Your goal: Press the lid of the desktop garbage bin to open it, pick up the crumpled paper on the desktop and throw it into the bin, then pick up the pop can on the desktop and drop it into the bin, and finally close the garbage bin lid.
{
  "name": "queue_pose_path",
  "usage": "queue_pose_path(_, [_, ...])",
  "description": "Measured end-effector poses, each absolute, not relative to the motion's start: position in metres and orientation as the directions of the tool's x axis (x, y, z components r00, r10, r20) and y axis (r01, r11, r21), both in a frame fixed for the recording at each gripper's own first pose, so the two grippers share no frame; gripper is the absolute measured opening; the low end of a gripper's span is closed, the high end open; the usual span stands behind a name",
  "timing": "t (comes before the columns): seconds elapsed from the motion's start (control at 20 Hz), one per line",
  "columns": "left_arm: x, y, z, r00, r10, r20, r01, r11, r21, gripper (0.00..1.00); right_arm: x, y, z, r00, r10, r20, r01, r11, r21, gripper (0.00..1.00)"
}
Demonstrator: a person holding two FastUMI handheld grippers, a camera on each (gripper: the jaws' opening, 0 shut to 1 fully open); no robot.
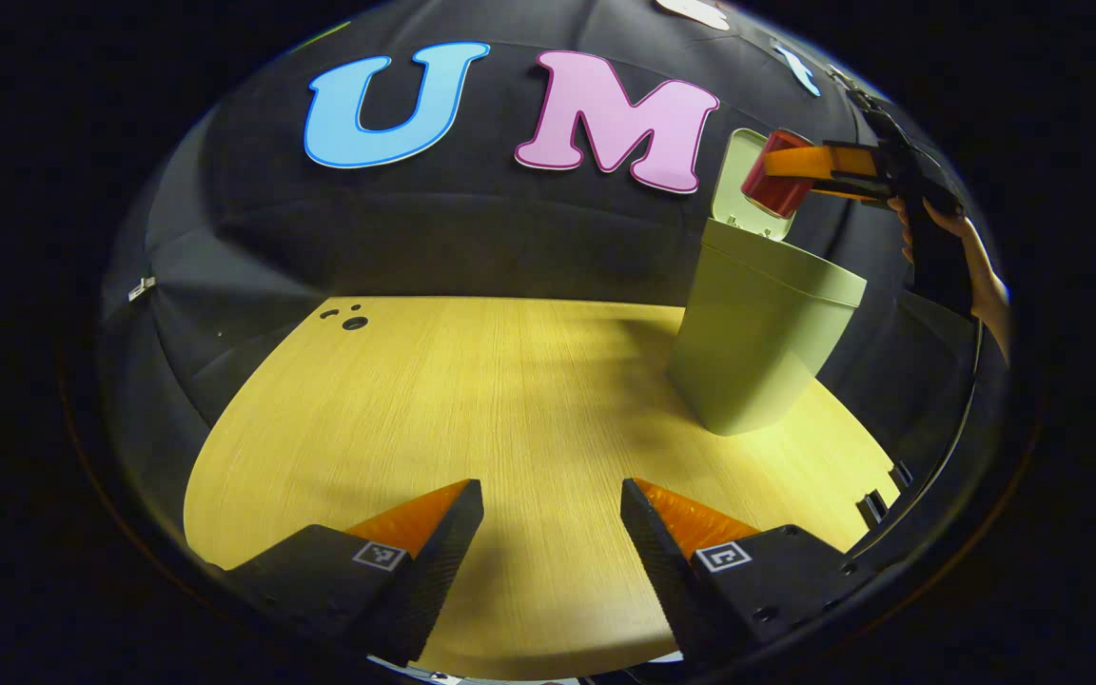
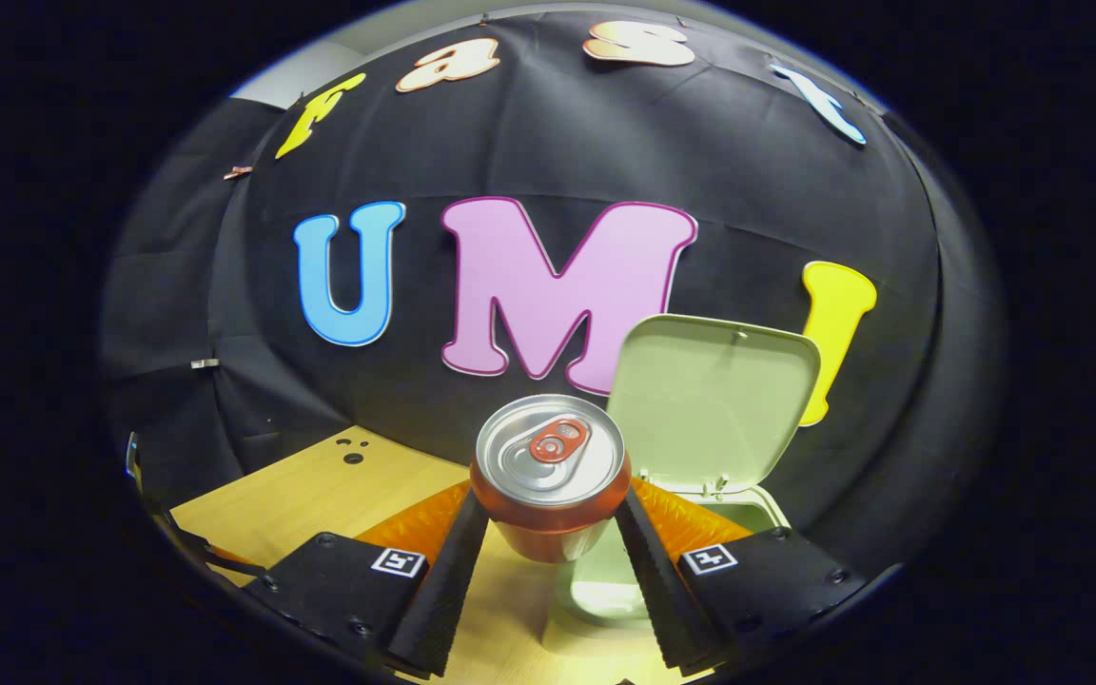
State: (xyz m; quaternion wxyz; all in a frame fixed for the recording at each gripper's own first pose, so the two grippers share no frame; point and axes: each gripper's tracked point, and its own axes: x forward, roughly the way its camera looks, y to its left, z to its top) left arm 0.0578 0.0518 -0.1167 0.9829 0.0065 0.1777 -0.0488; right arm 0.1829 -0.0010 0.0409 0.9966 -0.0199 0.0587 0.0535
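A pale green bin (image 1: 757,342) with its matching pale green lid (image 2: 712,395) raised stands on a light yellow wood-grain table (image 1: 472,409); the red can (image 2: 551,485) has a silver top and a red pull tab (image 2: 557,440), and reads as plain red in the left gripper view, set against the lid; black-and-white square marker tags (image 2: 398,561) sit on the black bodies of both grippers; a small dark hole (image 1: 354,323) marks the tabletop's far edge

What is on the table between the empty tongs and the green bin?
Nothing: in the left gripper view, only bare wooden table lies between the open left tongs and the bin.
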Motion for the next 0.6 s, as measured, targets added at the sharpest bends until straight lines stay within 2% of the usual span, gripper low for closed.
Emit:
queue_pose_path(0.2, [0.065,0.037,-0.121,0.929,-0.064,-0.363,0.053,0.998,-0.039,0.94,0.195,-0.032,0.032,0.988,0.074,-0.132,-0.075,0.997,-0.005,0.83])
queue_pose_path(0.25, [0.067,0.034,-0.122,0.927,-0.062,-0.369,0.046,0.998,-0.05,0.97,0.197,-0.04,0.028,0.988,0.065,-0.141,-0.067,0.998,-0.009,0.83])
queue_pose_path(0.3, [0.068,0.03,-0.123,0.925,-0.062,-0.376,0.041,0.997,-0.063,0.94,0.199,-0.047,0.023,0.987,0.059,-0.151,-0.061,0.998,-0.01,0.82])
queue_pose_path(0.6, [0.074,0.024,-0.13,0.91,-0.044,-0.412,0.02,0.998,-0.061,0.95,0.206,-0.075,0.0,0.979,0.039,-0.202,-0.041,0.999,-0.007,0.82])
